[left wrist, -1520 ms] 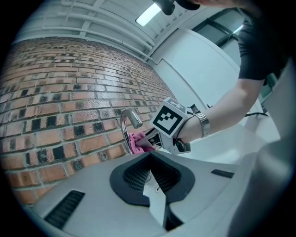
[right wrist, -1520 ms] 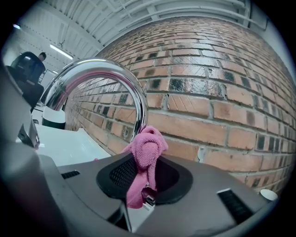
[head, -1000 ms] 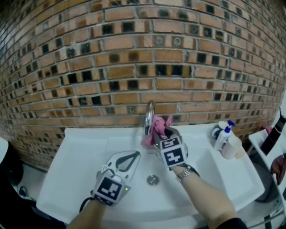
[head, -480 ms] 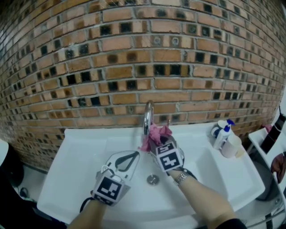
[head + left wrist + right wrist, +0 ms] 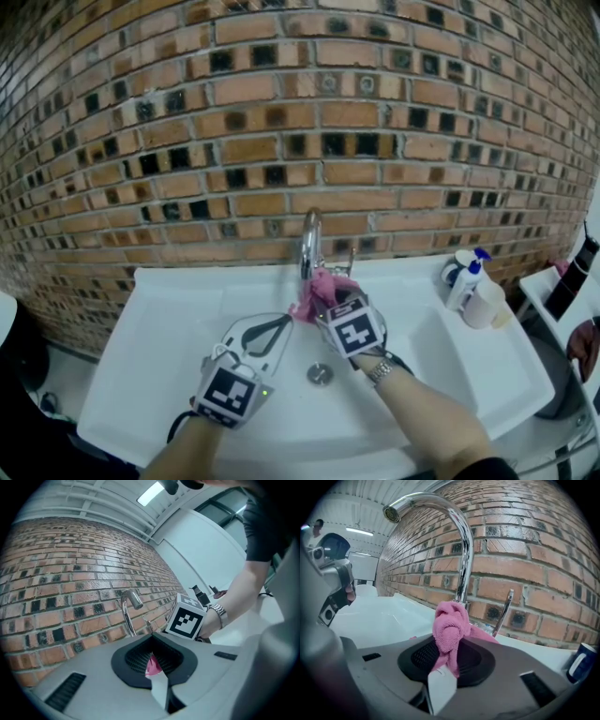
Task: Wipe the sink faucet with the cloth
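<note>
Cloth [image 5: 450,627], pink and bunched, is clamped between the jaws of your right gripper [image 5: 328,302] and rests against the foot of the faucet [image 5: 310,246], just left of its thin lever [image 5: 502,612]. Your left gripper [image 5: 277,328] hangs over the sink [image 5: 159,328], left of the drain [image 5: 320,374], jaws together on nothing (the pink glimpsed past them is the cloth beyond). Bottles [image 5: 467,281] stand on the rim at your right, and a brick wall [image 5: 281,141] rises behind.
</note>
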Motion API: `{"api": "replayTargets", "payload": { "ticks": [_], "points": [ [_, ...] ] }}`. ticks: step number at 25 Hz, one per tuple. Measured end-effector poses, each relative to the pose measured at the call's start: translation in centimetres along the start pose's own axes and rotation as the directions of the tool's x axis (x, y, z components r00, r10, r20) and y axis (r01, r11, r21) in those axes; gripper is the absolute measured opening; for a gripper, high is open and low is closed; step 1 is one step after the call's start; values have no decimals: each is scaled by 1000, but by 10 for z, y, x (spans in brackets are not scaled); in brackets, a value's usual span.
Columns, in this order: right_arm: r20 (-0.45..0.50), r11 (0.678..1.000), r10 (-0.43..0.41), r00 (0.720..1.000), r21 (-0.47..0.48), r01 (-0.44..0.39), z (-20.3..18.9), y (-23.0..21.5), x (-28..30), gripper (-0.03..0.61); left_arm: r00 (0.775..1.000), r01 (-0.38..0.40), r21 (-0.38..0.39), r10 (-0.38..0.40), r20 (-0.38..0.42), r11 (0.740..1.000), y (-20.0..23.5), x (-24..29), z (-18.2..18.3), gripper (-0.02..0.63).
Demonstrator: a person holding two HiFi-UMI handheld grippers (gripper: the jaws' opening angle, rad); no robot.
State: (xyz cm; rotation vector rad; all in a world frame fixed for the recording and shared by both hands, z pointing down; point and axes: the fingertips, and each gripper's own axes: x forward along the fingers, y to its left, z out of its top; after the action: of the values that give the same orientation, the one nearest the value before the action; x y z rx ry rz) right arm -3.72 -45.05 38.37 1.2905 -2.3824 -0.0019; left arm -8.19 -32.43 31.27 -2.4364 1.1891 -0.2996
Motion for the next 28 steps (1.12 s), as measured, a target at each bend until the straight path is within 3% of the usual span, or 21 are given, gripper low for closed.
{"api": "replayTargets", "payload": {
  "ticks": [6, 28],
  "points": [
    [-9, 1000, 3, 1000, -28, -3, -2, -5, -11, 95, 1000, -2, 5, 2, 2, 1000, 1, 0, -3, 8],
    [25, 987, -160, 987, 19, 160, -4, -80, -45, 94, 1000, -7, -9, 6, -18, 1000, 1, 3, -11, 8]
  ]
}}
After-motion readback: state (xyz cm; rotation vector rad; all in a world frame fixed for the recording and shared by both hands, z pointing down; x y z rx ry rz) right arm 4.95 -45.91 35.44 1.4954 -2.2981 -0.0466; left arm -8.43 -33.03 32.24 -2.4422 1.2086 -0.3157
